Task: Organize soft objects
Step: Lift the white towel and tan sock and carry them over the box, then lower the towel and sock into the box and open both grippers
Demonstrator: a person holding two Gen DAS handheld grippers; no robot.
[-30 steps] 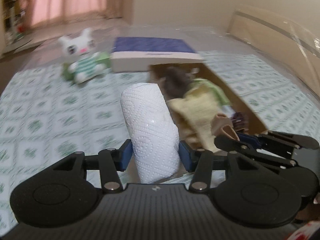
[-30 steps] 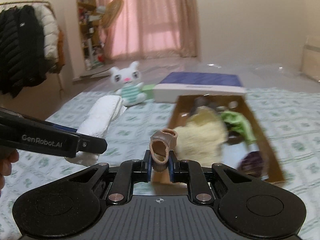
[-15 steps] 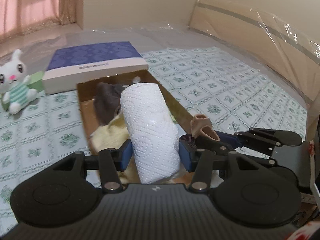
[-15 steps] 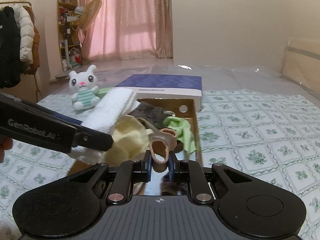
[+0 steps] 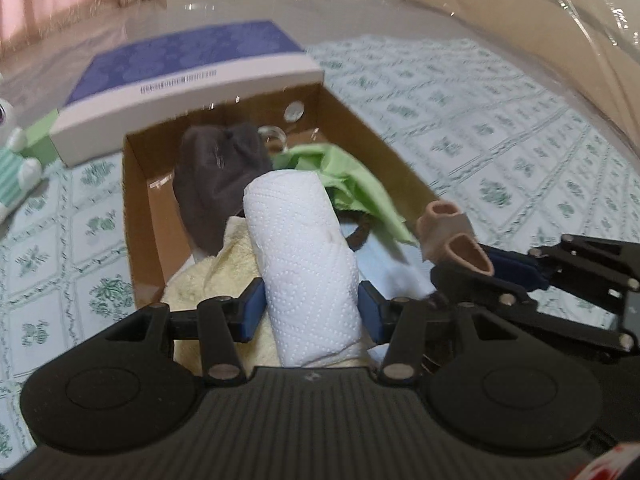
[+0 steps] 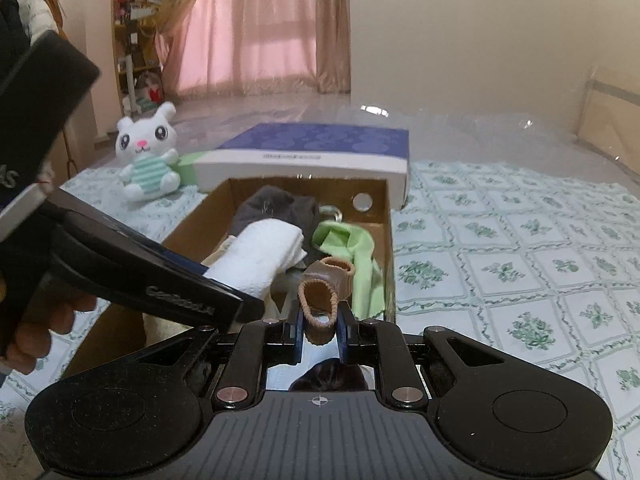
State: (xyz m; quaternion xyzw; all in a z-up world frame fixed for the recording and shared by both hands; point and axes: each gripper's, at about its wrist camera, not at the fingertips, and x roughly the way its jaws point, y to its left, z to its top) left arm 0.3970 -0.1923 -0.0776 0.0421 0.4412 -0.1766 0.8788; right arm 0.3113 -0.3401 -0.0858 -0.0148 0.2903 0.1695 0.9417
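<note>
Two things are in my grip above the cardboard box [image 5: 140,216]: my left gripper [image 5: 310,312] squeezes a white paper towel roll [image 5: 300,256], and my right gripper [image 6: 319,326] pinches a tan toe separator [image 6: 326,288]. Only my right view shows the plush rabbit [image 6: 148,160] whole, left of the box, and fingertips of my left hand [image 6: 38,332]. Only my left view shows the yellow towel [image 5: 224,280] under the roll. The roll's long axis runs away from me toward the box's far wall, over the grey cloth [image 5: 218,178] and green cloth [image 5: 348,182].
</note>
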